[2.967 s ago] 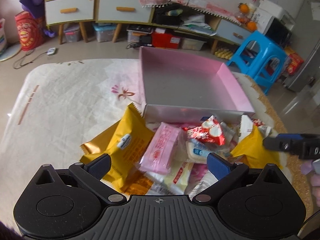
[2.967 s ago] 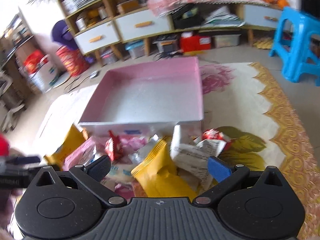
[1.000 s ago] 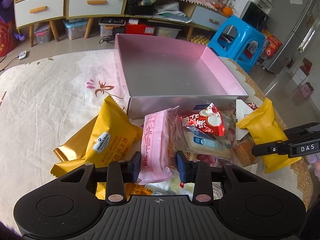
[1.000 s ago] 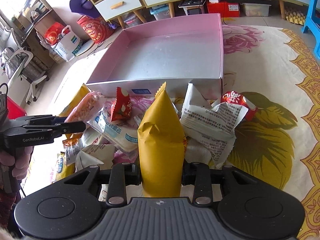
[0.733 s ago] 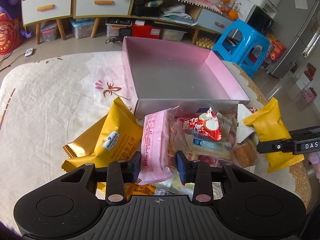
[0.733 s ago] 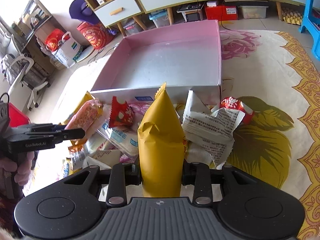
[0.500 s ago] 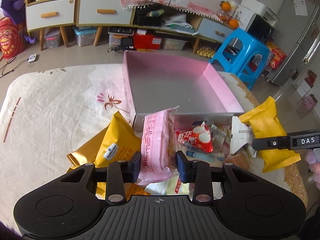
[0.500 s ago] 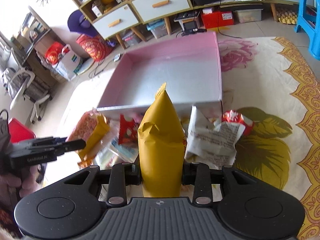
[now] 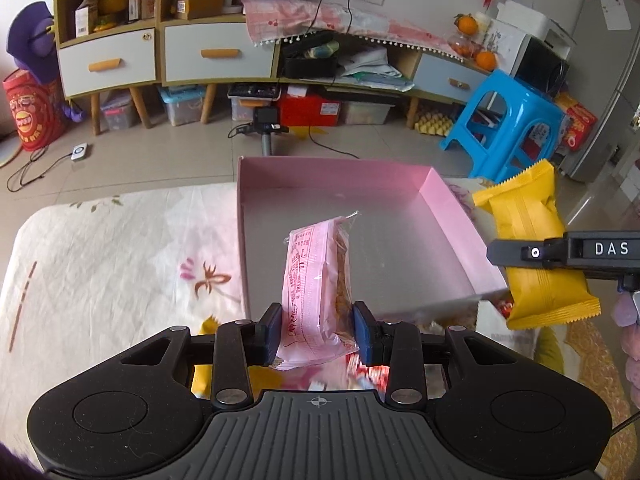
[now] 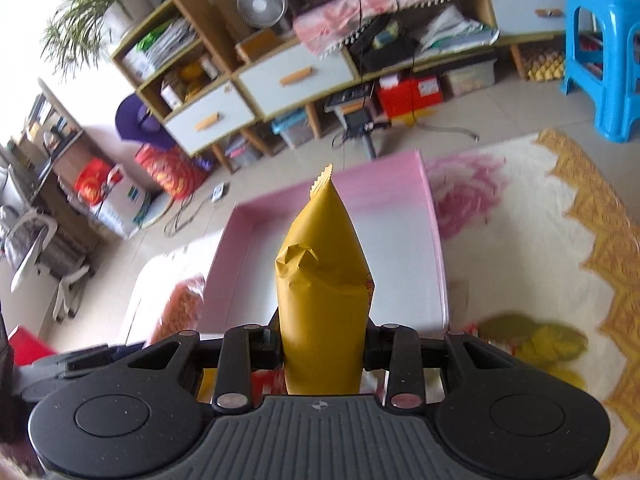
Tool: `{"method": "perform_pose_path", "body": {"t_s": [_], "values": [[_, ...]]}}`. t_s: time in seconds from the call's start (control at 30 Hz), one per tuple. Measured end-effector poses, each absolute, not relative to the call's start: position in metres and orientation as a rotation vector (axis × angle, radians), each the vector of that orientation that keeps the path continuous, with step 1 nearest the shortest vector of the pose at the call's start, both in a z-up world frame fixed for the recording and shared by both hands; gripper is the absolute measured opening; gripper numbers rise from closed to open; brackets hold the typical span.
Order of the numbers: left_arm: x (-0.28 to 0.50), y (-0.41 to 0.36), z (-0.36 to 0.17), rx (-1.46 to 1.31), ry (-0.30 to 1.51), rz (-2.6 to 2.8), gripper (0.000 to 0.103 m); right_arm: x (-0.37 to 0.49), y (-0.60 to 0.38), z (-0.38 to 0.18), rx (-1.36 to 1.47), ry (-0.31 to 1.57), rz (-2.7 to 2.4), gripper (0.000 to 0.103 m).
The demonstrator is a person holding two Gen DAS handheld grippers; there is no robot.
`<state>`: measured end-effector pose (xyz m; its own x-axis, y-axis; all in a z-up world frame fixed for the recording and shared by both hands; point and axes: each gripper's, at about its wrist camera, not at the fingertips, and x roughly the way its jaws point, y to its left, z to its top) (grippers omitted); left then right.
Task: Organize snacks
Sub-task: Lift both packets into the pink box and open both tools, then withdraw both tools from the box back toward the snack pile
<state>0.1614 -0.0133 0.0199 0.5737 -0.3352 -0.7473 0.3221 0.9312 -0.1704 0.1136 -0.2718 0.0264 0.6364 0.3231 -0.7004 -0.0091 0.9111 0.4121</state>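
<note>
Left wrist view: the left gripper point(image 9: 316, 330) has its fingers closed on a pink snack packet point(image 9: 316, 284), raised over the near edge of the empty pink box point(image 9: 452, 208) on the cloth-covered table point(image 9: 120, 248). At 3 o'clock, the right gripper point(image 9: 560, 254) grips a yellow snack packet point(image 9: 532, 240) beside the box's right wall. From the right wrist, that packet point(image 10: 324, 292) points at the box point(image 10: 434, 216). Loose snacks point(image 9: 368, 372) remain at 6 o'clock. Done well, each packet would clear the rim, then be lowered flat into separate halves before the fingers let go, avoiding a collision.
</note>
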Motion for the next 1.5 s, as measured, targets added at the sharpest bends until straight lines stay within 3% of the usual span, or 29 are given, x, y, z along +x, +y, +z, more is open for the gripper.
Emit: {"method": "perform_pose_path", "body": {"t_s": [0.83, 0.9, 1.03, 1.23, 1.5], "values": [[0.208, -0.06, -0.021, 0.101, 0.924, -0.265, 0.031, 0.181, -0.285, -0.021, 0.477, 0.894, 0.213, 0.029], [0.207, -0.062, -0.02, 0.106, 0.928, -0.276, 0.034, 0.181, -0.287, -0.021, 0.478, 0.899, 0.207, 0.035], [0.205, -0.064, -0.018, 0.119, 0.94, -0.283, 0.054, 0.178, -0.292, -0.014, 0.514, 0.884, 0.197, 0.064], [0.197, -0.059, -0.007, 0.113, 0.917, -0.287, 0.074, 0.171, -0.294, -0.004, 0.531, 0.86, 0.19, 0.078], [0.177, -0.044, 0.006, 0.098, 0.902, -0.289, 0.086, 0.158, -0.285, 0.013, 0.474, 0.849, 0.168, 0.083]]}}
